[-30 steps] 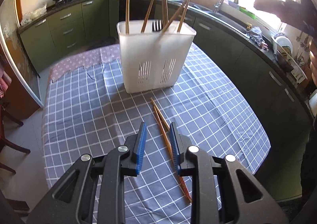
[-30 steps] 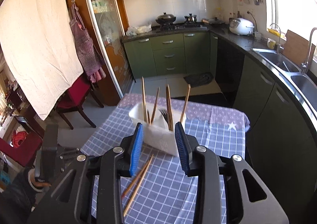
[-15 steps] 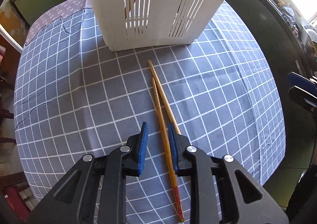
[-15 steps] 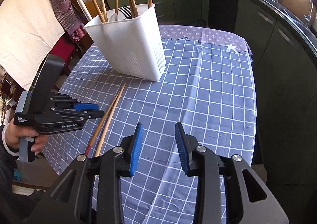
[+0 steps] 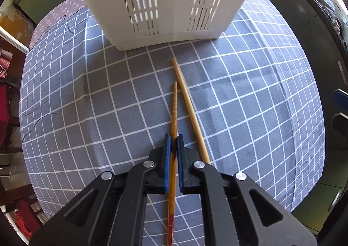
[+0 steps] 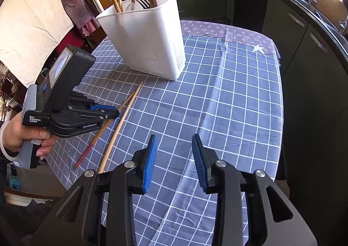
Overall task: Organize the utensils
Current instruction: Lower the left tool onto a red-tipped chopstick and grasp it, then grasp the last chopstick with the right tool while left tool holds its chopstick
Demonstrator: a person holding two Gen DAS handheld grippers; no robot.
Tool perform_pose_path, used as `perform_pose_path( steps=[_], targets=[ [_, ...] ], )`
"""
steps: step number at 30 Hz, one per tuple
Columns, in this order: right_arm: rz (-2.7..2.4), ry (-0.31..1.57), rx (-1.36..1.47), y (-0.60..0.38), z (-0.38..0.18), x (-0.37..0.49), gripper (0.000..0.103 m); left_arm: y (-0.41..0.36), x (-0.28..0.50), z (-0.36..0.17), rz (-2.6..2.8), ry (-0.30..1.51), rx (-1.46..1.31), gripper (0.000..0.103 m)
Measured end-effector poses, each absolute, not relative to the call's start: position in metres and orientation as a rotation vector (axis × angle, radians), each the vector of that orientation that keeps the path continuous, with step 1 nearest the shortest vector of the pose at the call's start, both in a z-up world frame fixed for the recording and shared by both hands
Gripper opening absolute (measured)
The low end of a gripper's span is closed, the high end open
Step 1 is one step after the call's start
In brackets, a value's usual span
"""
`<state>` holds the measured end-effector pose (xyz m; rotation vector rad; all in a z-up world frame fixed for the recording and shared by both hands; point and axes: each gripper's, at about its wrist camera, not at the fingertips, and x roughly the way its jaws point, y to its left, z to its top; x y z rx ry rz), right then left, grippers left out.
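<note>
Two chopsticks near table's middle: left gripper (image 5: 173, 138) clamped on darker chopstick (image 5: 174, 111), paler chopstick (image 5: 189, 107) just beside; right gripper (image 6: 175, 151) spread wide, holding nothing.

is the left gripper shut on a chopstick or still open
Shut: the left gripper has its blue fingers pressed on either side of the darker red-ended chopstick. The paler chopstick lies free beside it.

White slotted holder (image 5: 165, 2), grey white-checked tablecloth (image 5: 87, 104), blue-padded black fingers (image 5: 167, 148).
</note>
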<state>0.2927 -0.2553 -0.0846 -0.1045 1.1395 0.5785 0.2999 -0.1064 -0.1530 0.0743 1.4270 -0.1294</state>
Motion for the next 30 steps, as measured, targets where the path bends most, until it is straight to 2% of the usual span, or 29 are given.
perform_pose_path(
  steps=[4,8,11,12,14,19,26,28,30],
  targets=[
    [0.615,1.201,-0.114,-0.234,-0.093,0.294,0.033,-0.079,0.291,-0.138,-0.138,1.372,0.027,0.006],
    [0.652,1.319,-0.108,-0.201,-0.112,0.302,0.041,-0.059,0.273,-0.108,-0.151,1.276,-0.001,0.006],
    [0.62,1.377,-0.128,-0.173,-0.127,0.312,0.041,-0.042,0.256,-0.083,-0.163,1.181,-0.018,0.006],
    [0.606,1.388,-0.133,-0.165,-0.131,0.316,0.04,-0.036,0.249,-0.075,-0.166,1.147,-0.024,0.006],
    [0.589,1.427,-0.121,-0.148,-0.141,0.324,0.032,-0.032,0.239,-0.057,-0.176,1.081,-0.033,0.006],
    [0.522,1.459,-0.145,-0.115,-0.155,0.335,0.025,-0.02,0.214,-0.034,-0.174,0.949,-0.007,0.006],
    [0.459,1.485,-0.191,-0.087,-0.164,0.346,0.022,-0.013,0.201,-0.026,-0.205,0.906,-0.014,0.006],
    [0.439,1.484,-0.203,-0.083,-0.167,0.346,0.018,-0.012,0.198,-0.026,-0.212,0.903,-0.017,0.006],
    [0.43,1.478,-0.217,-0.076,-0.169,0.347,0.01,-0.011,0.197,-0.027,-0.214,0.903,-0.014,0.006]
  ],
)
